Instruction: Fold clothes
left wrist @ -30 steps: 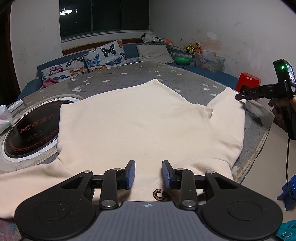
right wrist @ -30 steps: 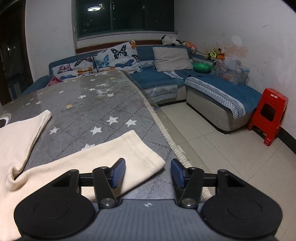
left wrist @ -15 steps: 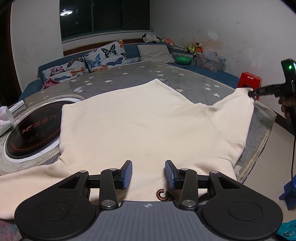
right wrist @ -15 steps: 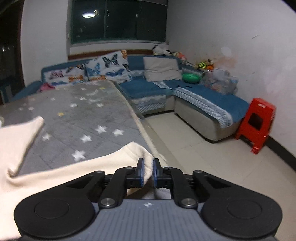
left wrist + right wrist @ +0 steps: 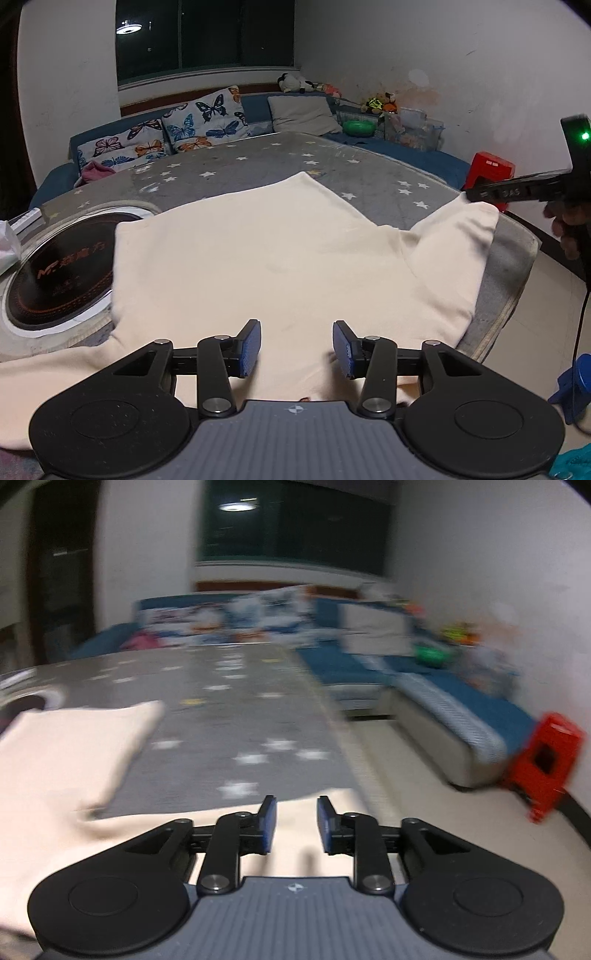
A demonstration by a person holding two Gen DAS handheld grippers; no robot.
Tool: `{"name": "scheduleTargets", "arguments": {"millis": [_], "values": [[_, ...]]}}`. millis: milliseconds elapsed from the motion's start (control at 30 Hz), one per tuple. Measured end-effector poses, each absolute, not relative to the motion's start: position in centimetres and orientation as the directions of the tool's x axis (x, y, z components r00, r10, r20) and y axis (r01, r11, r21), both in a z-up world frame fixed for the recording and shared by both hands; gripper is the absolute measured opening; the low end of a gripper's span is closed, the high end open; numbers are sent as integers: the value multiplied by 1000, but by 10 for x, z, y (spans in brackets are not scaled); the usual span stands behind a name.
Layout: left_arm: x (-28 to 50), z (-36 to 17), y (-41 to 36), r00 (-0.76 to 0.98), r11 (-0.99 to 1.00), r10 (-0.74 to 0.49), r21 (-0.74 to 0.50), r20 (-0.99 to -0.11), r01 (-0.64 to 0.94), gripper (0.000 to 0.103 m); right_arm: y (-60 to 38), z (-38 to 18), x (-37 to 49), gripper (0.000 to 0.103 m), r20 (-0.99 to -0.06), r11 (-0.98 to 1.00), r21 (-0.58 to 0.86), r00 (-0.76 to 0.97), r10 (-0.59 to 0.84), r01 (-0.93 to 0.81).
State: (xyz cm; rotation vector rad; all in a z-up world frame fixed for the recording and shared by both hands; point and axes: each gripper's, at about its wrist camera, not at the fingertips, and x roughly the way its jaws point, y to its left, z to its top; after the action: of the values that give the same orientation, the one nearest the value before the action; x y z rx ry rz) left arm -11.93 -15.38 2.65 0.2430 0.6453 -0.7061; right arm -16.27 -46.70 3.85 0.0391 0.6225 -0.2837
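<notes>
A cream sweatshirt (image 5: 280, 258) lies spread flat on a grey star-patterned table cover (image 5: 369, 177), its body stretching away from the camera and one sleeve trailing off to the lower left. The left gripper (image 5: 296, 349) hovers directly over the near edge of the garment, its two blue-padded fingers (image 5: 249, 349) spread wide apart with only cloth visible between them; they hold nothing, and whether they touch the fabric cannot be told.

At the far right of the table, the garment's other sleeve (image 5: 465, 236) rises to a peak beside the table edge, where the tip of the right gripper (image 5: 471, 194) meets the cuff. In the right wrist view, which is blurred by motion, the right gripper (image 5: 296, 825) has its fingers (image 5: 267, 825) parted by a moderate gap, with the cream sleeve (image 5: 295, 834) lying beneath and between them. The pads do not appear pressed onto the cloth.

A round black cooktop (image 5: 59, 273) sits in the table on the left, partly beside the sweatshirt. Behind the table are a blue sofa (image 5: 443, 701) with butterfly cushions (image 5: 199, 122) and a red stool (image 5: 546, 764) on the floor.
</notes>
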Motion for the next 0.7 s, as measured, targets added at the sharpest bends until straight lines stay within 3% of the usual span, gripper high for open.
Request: {"name": "scheduleTargets", "arguments": {"millis": [133,300,700], "values": [[-122,23,-159,569,736,-527,-4,-632,677,46,-427,37,-151,41,-592,994,-24,800,-99,105],[-124,20,-163,563,731,-528,-3,-636,682,48,-384,32,-133,50,-595,996,-87,803,-30,-28],[-124,19,-162,563,733,-529,-8,-635,680,51,-378,20,-121,56,-612,994,-106,788,-61,-5]]}}
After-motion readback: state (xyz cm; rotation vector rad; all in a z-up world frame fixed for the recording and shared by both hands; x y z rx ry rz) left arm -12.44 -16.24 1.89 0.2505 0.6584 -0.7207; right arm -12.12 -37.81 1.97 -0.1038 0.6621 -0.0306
